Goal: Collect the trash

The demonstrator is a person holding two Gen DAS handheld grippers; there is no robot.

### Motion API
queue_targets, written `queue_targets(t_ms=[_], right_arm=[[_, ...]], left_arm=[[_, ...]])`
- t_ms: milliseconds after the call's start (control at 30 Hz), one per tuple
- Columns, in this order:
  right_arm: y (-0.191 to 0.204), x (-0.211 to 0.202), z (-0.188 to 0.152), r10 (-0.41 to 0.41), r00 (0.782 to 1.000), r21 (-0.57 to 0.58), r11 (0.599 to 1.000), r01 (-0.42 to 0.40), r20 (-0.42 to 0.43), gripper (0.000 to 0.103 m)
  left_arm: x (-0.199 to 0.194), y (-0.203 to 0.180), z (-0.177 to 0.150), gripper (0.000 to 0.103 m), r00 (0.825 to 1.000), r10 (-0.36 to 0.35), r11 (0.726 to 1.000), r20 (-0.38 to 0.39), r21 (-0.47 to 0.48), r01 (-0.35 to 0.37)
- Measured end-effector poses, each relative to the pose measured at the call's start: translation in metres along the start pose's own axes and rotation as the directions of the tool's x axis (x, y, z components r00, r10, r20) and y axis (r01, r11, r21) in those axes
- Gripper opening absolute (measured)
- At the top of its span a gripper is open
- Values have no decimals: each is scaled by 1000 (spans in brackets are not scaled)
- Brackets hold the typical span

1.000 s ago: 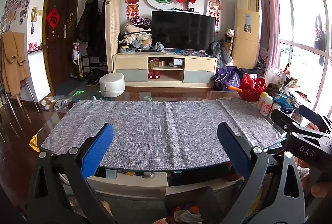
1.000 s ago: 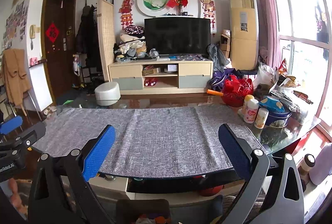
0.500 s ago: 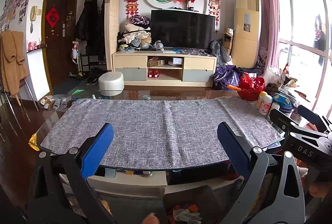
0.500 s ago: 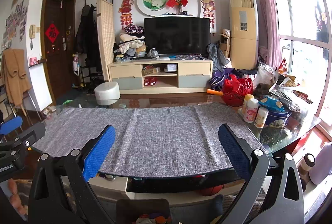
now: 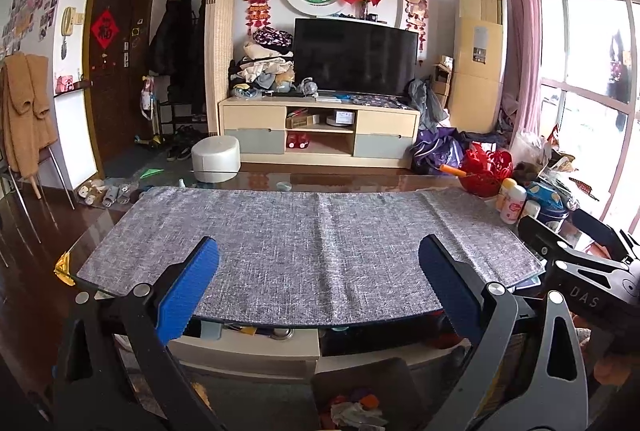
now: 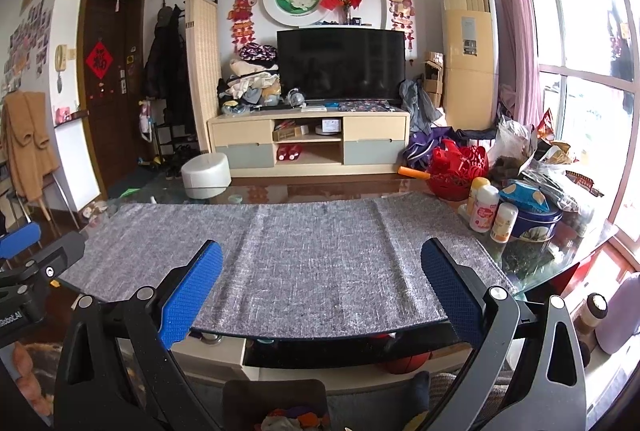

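My left gripper [image 5: 318, 271] stands open over the near edge of a grey cloth [image 5: 320, 227] on the glass table [image 5: 360, 181], nothing between its blue pads [image 5: 188, 291]. My right gripper [image 6: 320, 271] is open too, level with it and further right over the same cloth [image 6: 312, 243]. No trash lies on the cloth. Below both grippers, in front of the table, a brown bin [image 5: 360, 375] holds crumpled scraps [image 5: 356, 409]; in the right wrist view the bin [image 6: 276, 391] and its scraps [image 6: 292, 419] show again.
Small bottles [image 6: 484, 209], a blue tin [image 6: 536, 219], a red basket [image 6: 456, 167] and snack bags [image 6: 552, 159] crowd the table's right end. A white stool [image 5: 216, 159] and a TV cabinet [image 5: 320, 135] stand beyond. A yellow guard [image 5: 64, 267] marks the left corner.
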State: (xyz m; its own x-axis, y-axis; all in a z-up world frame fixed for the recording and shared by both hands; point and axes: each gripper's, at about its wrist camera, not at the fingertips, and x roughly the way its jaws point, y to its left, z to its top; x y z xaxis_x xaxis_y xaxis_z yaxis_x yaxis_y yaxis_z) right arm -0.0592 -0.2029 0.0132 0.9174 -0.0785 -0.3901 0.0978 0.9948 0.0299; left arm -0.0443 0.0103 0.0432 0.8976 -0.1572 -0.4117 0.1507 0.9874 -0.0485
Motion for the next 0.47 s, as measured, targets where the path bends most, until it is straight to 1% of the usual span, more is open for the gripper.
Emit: queue_targets(t_ms=[233,400,467], right_arm=[[1,0,0,-2,1000,2,1000,2,-1,100],[2,0,0,-3,1000,3,1000,3,-2,100],[3,0,0,-3,1000,3,1000,3,-3,100]], left_arm=[[2,1,-1,95,1000,6,1000,-10,-3,-6],[5,1,-1,95,999,25,1000,-20,11,-25],[5,1,-1,95,1000,20,1000,-21,12,-20]])
